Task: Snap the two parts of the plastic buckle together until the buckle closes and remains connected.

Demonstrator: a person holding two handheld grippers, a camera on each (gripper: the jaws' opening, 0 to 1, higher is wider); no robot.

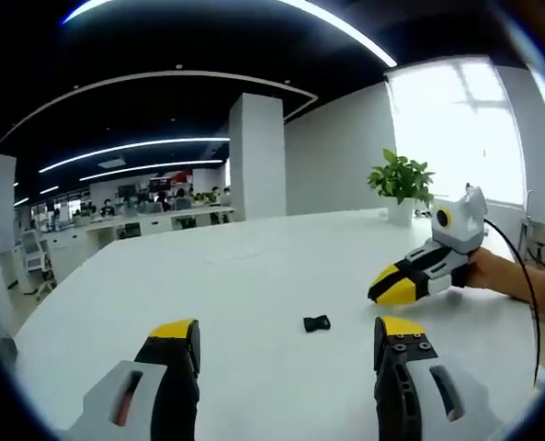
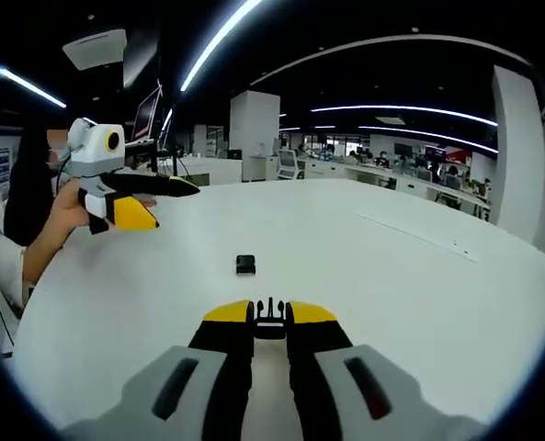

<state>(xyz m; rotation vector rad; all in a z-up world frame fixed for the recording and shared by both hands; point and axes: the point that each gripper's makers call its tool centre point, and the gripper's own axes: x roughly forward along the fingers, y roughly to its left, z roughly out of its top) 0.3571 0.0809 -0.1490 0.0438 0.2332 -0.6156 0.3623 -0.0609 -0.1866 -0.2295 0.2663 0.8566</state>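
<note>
Right gripper [image 2: 270,323] closed on pronged buckle half [image 2: 269,322]. Socket half [image 1: 316,322] lies on surface [image 1: 254,276], ahead of left gripper [image 1: 289,342], jaws wide, empty. Next, probably: left grasps socket, then align and press together.

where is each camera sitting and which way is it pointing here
Left gripper view: rides on the left gripper, jaws wide apart, looking across the white table at a black buckle part, the right gripper in a hand, a potted plant and window.
Right gripper view: rides on the right gripper, shut on the pronged buckle part, facing the other way, toward the left gripper, a hand and sleeve.
Shared: table, loose buckle part, each other's gripper.
</note>
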